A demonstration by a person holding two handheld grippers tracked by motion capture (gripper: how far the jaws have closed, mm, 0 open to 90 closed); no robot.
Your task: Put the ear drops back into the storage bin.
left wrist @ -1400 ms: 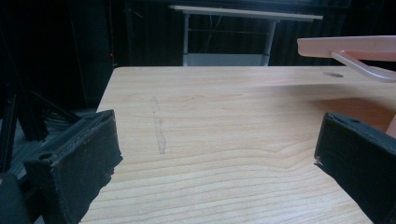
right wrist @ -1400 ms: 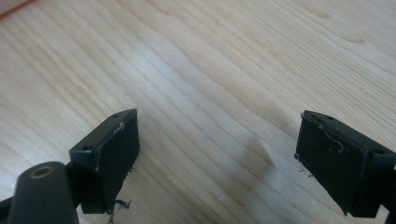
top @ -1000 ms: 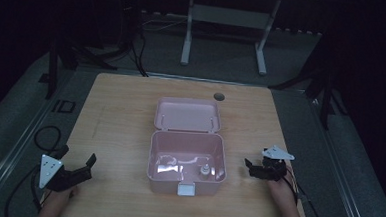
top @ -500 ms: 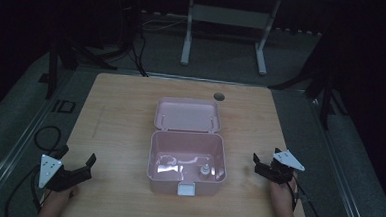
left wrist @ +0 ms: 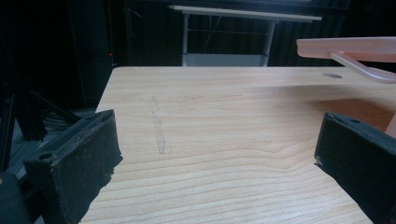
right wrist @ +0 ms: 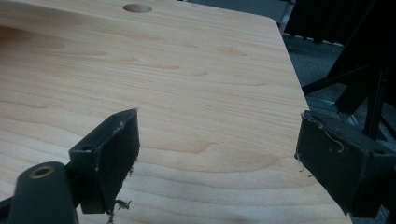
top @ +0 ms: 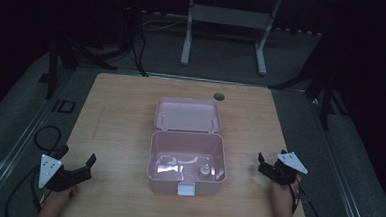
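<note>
Pale wood grain covers the table [top: 120, 114], and a pink plastic box [top: 186, 161] sits on it at the middle, toward the person's edge. The box's lid [top: 187, 114] is thrown back and lies flat on the table at the box's 12 o'clock side, joined to it along the rear rim. Inside the box, toward its 5 o'clock corner, stands a small pale object [top: 204, 170] too small to make out; a white latch tab [top: 186, 189] hangs on the front wall at 6 o'clock.

The left hand-held gripper [top: 88, 162] rests low over the table at the box's 8 o'clock, well apart from it, with its jaws spread wide and nothing between them. In the left gripper view only bare wood lies between the two black pads [left wrist: 84, 158], and the edge of the pink lid [left wrist: 348, 48] shows at the upper right.

The right hand-held gripper [top: 262, 164] is at the box's 4 o'clock, near the table's right edge and apart from the box, its jaws pointing toward the box. Its jaws also stand wide and hold nothing; the right gripper view shows bare wood between the pads [right wrist: 114, 149]. A round cable hole [top: 218, 96] lies in the table at the lid's 1 o'clock, just beyond it.
</note>
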